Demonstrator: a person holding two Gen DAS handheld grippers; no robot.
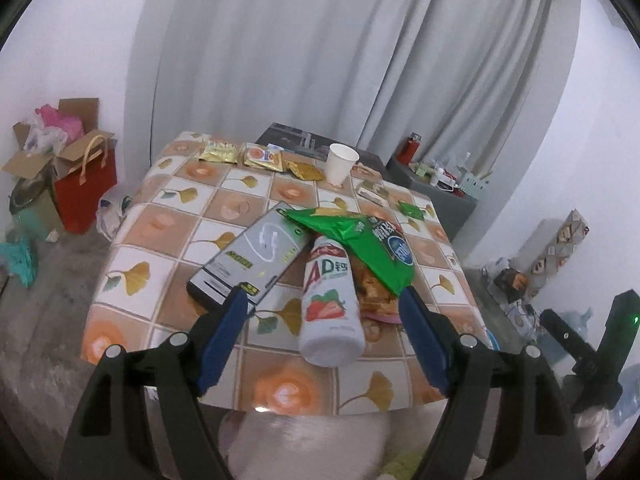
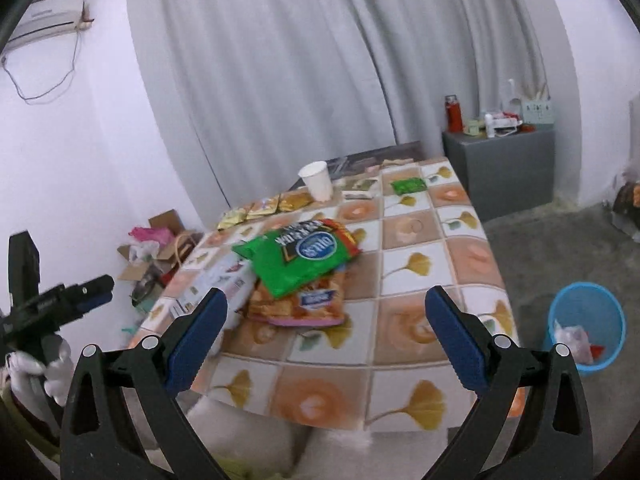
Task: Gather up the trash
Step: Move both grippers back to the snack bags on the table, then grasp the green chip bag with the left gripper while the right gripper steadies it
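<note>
On the patterned table [image 1: 168,240] lie a white strawberry drink bottle [image 1: 330,308], a green snack bag [image 1: 360,240] over an orange snack bag [image 1: 372,292], and a flat grey box [image 1: 252,256]. My left gripper [image 1: 324,300] is open and empty, its fingers on either side of the bottle near the table's front edge. My right gripper [image 2: 326,300] is open and empty, above the front of the table [image 2: 440,240], with the green bag [image 2: 296,256] and orange bag [image 2: 304,300] ahead of it. A blue trash bin [image 2: 586,326] stands on the floor to the right.
A white paper cup [image 1: 340,162] and several small wrappers [image 1: 256,156] lie at the table's far edge. A red bag [image 1: 84,188] and cardboard boxes [image 1: 60,140] stand on the floor at left. A grey cabinet [image 2: 500,160] stands by the curtain.
</note>
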